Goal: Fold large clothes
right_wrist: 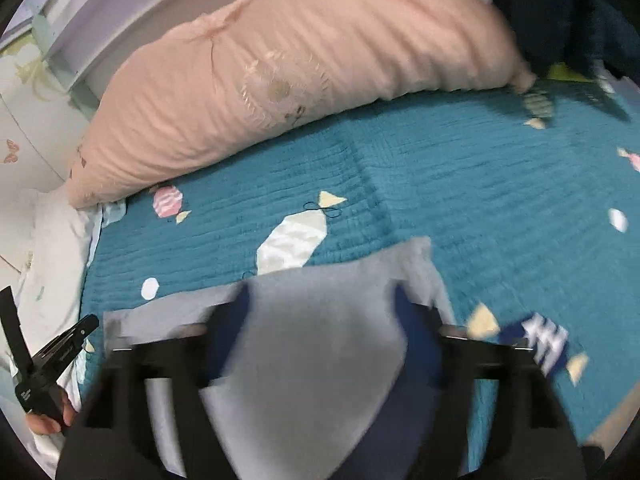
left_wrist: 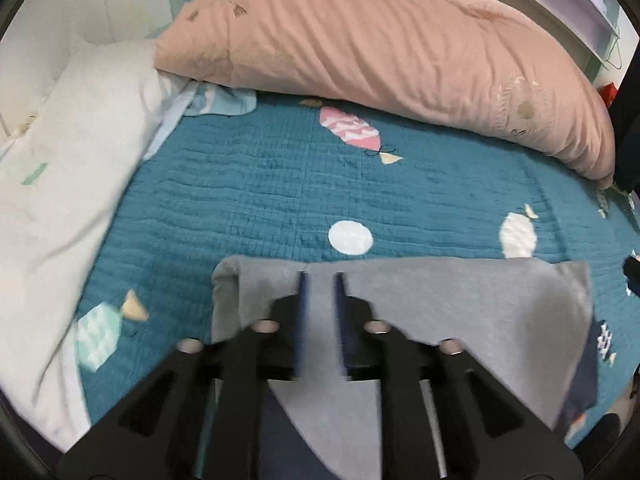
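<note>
A large grey garment [left_wrist: 460, 312] lies folded on the teal bedspread [left_wrist: 280, 184], its far edge straight across the bed. My left gripper [left_wrist: 321, 276] hangs over the garment's left part, its blue-padded fingers a little apart with nothing pinched between them. In the right wrist view the garment [right_wrist: 320, 340] fills the space between the wide-apart fingers of my right gripper [right_wrist: 322, 300], which is open above the cloth. The view is blurred. The left gripper [right_wrist: 56, 352] shows at its left edge.
A long pink pillow [left_wrist: 380, 48] lies across the far side of the bed, also in the right wrist view [right_wrist: 280, 64]. A white pillow [left_wrist: 68, 160] lies at the left. Dark clothing [right_wrist: 568, 12] hangs at the far right.
</note>
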Demonstrator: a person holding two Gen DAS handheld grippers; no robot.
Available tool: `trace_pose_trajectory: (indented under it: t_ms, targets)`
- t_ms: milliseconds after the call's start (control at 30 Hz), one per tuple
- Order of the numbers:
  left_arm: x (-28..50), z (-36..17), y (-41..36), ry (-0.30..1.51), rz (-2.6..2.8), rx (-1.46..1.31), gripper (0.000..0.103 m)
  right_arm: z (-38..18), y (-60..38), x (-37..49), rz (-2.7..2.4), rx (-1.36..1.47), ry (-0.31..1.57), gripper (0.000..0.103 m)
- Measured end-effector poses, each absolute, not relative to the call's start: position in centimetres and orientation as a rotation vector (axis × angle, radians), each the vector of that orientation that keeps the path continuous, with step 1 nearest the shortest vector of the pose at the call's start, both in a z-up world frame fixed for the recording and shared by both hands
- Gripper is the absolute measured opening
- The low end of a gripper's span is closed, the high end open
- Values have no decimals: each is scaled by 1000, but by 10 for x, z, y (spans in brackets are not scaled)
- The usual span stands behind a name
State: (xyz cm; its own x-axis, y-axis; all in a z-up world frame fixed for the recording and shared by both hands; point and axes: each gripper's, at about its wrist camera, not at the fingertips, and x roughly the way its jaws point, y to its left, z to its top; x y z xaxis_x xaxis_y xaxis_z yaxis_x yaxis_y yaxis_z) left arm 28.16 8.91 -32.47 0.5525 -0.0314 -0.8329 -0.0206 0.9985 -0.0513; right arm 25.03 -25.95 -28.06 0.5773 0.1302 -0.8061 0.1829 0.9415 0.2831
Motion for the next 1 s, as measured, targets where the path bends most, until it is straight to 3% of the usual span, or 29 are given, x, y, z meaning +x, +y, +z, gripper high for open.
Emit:
trace_pose_trajectory:
  t_ms: [67,133,300,400,733,1000]
  targets:
    - [266,-308,84,980,-28,-69,55,-268,-262,235,-21,379,934,93]
    - [251,-295,76,957,-21,-48,70,-261,-265,219,0,400,949,93]
    - [219,-284,47,985,-13,6,75,-260,-275,189,-12,382,1010,93]
    - [202,-290,31,994,-50,2,84,-270,-288,175,-39,361,1039,93]
    - [185,-322,-21,1104,-164,15,84,-331,-322,145,5,420,1223,93]
    - [207,-342,-43,1211,-268,-190,83,-372,-342,150,69,640,1288,93]
